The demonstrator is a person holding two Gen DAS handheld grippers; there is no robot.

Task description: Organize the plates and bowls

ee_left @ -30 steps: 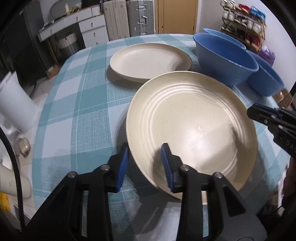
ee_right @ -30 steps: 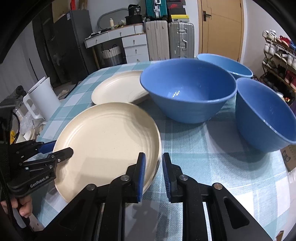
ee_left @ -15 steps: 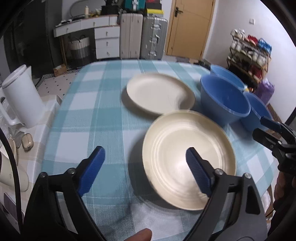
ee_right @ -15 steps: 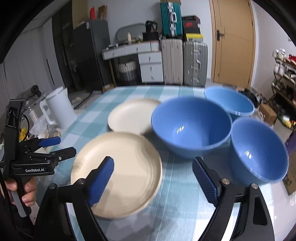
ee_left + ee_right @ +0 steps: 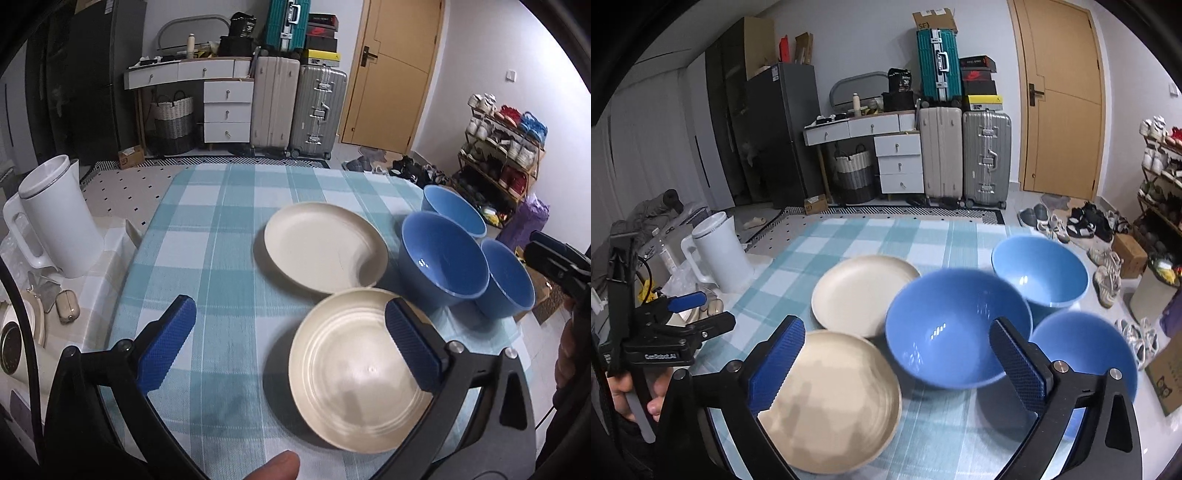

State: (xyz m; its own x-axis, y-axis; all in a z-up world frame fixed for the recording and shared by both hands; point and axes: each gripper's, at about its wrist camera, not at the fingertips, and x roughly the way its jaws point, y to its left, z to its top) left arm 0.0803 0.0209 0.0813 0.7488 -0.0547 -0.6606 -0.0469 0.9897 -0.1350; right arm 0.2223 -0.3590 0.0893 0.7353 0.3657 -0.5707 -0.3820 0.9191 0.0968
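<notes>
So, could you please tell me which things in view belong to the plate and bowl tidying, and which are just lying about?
Belongs to the job:
- near cream plate
- far cream plate
- middle blue bowl
- far blue bowl
- near blue bowl

Just lying about:
- white kettle
- earbud case
- suitcases
- shoe rack

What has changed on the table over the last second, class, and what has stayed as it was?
Both grippers let go of the near cream plate: the left gripper and right gripper were nearly shut at its rim, and now their jaws are opening, with nothing between them. Both have also lifted up and back. The far cream plate, the three blue bowls and the white kettle stayed put.
</notes>
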